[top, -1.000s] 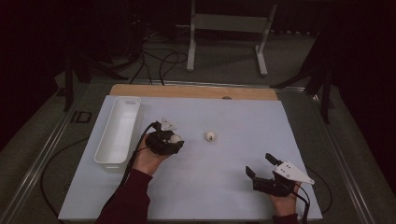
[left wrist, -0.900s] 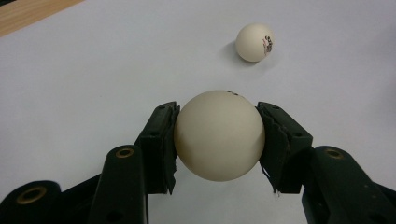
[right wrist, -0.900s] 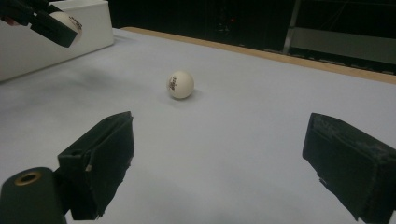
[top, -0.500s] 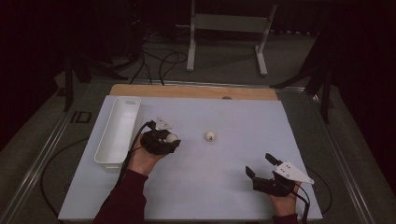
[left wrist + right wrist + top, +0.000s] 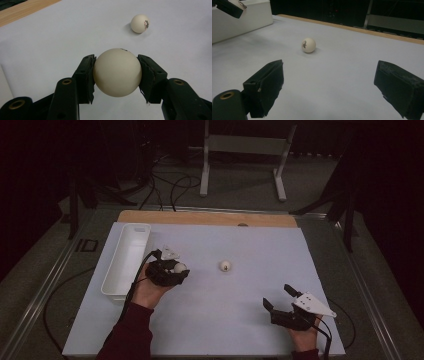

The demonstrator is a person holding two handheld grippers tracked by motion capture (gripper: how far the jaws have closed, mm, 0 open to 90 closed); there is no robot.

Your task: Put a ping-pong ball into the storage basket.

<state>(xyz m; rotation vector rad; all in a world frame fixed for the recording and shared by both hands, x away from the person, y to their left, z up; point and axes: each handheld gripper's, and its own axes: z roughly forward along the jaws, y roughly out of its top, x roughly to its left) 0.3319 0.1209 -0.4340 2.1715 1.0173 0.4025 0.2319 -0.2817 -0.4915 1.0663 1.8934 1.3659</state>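
Left gripper [image 5: 117, 72] clamped on 1 white ball [image 5: 117, 72], jaws pressed against both its sides, held just beside the white tray [image 5: 125, 257], 2nd ball [image 5: 225, 266] lay loose mid-bench [image 5: 240, 320], right gripper [image 5: 329, 87] rested near the front edge, jaws wide, nothing between them.

The high view is dim overall: the white table sheet [image 5: 240, 320] is evenly but weakly lit from above, while the floor and room beyond it sink into near black, with slight grain and softness throughout. Shadows there are faint and short. The left gripper view is brighter and sharp on the held ball [image 5: 117, 72], which shows soft shading underneath and no hard glare; the far ball [image 5: 140, 23] is a little softer and casts a small, diffuse shadow. In the right gripper view the near jaws are blurred and dark, the lone ball [image 5: 308, 45] fairly crisp, the background black.
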